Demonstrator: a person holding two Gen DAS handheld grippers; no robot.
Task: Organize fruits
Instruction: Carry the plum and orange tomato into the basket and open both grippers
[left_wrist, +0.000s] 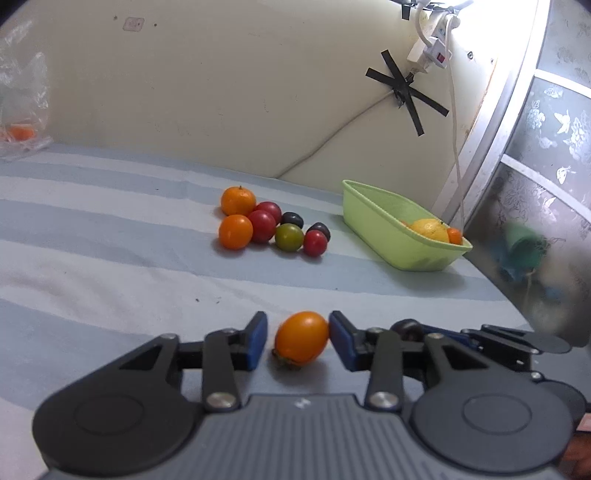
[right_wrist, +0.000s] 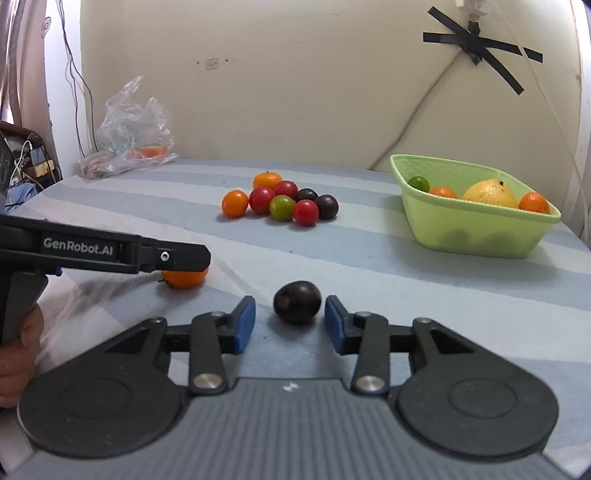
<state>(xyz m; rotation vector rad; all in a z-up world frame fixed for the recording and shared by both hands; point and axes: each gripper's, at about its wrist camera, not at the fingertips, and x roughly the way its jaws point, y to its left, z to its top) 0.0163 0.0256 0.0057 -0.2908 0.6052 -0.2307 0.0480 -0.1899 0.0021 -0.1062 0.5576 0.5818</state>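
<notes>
My left gripper (left_wrist: 297, 339) is open around an orange tomato (left_wrist: 301, 338) that lies on the striped cloth; the right pad touches it, the left pad stands just off it. My right gripper (right_wrist: 290, 323) is open around a dark purple plum (right_wrist: 297, 302) on the cloth, with gaps on both sides. A pile of orange, red, green and dark fruits (right_wrist: 282, 201) lies further back, also in the left wrist view (left_wrist: 271, 225). A green basket (right_wrist: 480, 230) at the right holds a yellow citrus (right_wrist: 489, 194) and small fruits.
The left gripper's body (right_wrist: 110, 253) and the hand holding it show at the left of the right wrist view. A crumpled plastic bag (right_wrist: 129, 136) with an orange fruit lies at the back left by the wall. The table edge runs behind the basket (left_wrist: 388, 236).
</notes>
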